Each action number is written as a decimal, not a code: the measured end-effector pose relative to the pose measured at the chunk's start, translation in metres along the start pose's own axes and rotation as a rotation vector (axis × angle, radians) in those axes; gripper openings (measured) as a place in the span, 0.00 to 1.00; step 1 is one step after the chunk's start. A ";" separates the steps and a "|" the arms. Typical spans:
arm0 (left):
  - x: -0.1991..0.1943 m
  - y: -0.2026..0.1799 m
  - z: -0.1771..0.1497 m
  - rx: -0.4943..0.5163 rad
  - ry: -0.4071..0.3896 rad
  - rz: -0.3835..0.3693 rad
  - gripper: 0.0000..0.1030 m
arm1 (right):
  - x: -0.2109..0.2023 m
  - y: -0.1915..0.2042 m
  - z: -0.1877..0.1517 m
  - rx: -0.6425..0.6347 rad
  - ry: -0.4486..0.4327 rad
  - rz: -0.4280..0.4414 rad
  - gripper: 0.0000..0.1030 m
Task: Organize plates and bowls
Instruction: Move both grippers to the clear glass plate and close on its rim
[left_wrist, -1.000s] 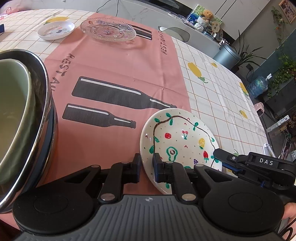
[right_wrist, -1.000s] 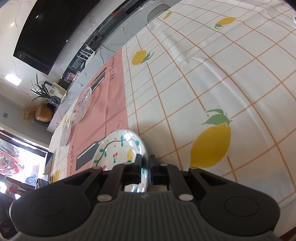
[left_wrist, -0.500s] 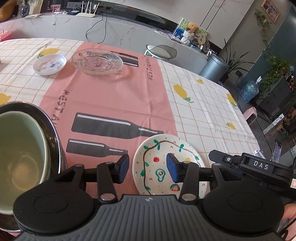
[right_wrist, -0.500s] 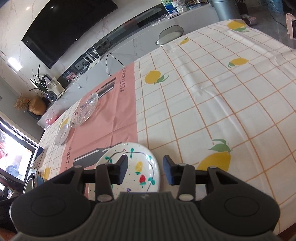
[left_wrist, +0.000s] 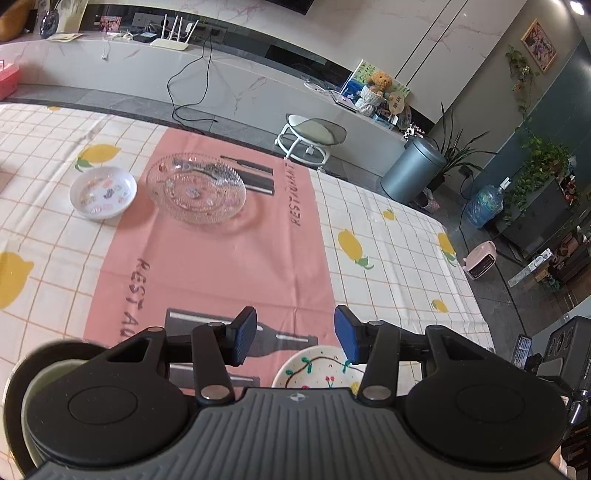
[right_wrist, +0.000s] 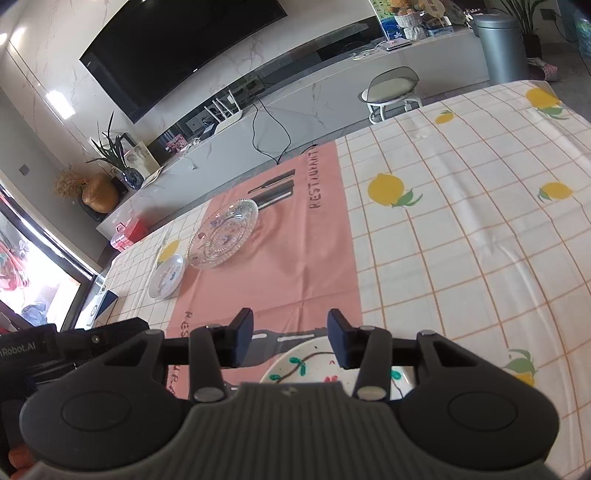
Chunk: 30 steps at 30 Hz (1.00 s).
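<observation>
1. Tablecloth (left_wrist: 388, 236), white with orange checks and yellow lemons, covers the whole table; a pink runner (left_wrist: 221, 258) printed with dark bottles lies down its middle.
2. Steel bowl (left_wrist: 11, 373) with a pale green bowl (left_wrist: 40, 373) nested inside sits at the near left, mostly hidden behind the left gripper's body.
3. Glass plate (left_wrist: 195, 188), clear and ridged, rests on the far part of the runner.
4. Painted plate (left_wrist: 314, 365) with fruit and vine motifs lies flat at the near edge of the runner, below both tools and partly hidden by their bodies.
5. Small white dish (left_wrist: 103, 192) sits just left of the glass plate, apart from it, on the checked cloth.
6. Left gripper (left_wrist: 295, 338): its jaws are spreading apart, with nothing between the blue pads.
7. Right gripper (right_wrist: 290, 338): fingers stand apart above the painted plate (right_wrist: 314, 362), gripping nothing.
</observation>
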<state>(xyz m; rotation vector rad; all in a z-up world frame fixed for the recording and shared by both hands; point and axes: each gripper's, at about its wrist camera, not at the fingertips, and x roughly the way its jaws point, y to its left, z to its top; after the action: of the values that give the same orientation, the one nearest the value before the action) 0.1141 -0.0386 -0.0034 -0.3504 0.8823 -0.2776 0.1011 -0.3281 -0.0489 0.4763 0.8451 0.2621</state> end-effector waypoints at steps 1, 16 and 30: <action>-0.001 0.001 0.006 0.004 0.001 0.004 0.54 | 0.003 0.004 0.003 -0.007 0.003 -0.001 0.43; 0.024 0.044 0.098 0.128 0.106 -0.032 0.53 | 0.073 0.048 0.047 -0.064 0.080 0.020 0.46; 0.100 0.137 0.149 0.068 0.129 0.004 0.53 | 0.165 0.063 0.080 0.021 0.143 0.063 0.45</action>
<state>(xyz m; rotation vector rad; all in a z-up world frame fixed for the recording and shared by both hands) 0.3054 0.0759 -0.0423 -0.2693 0.9973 -0.3285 0.2662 -0.2308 -0.0798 0.5089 0.9737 0.3483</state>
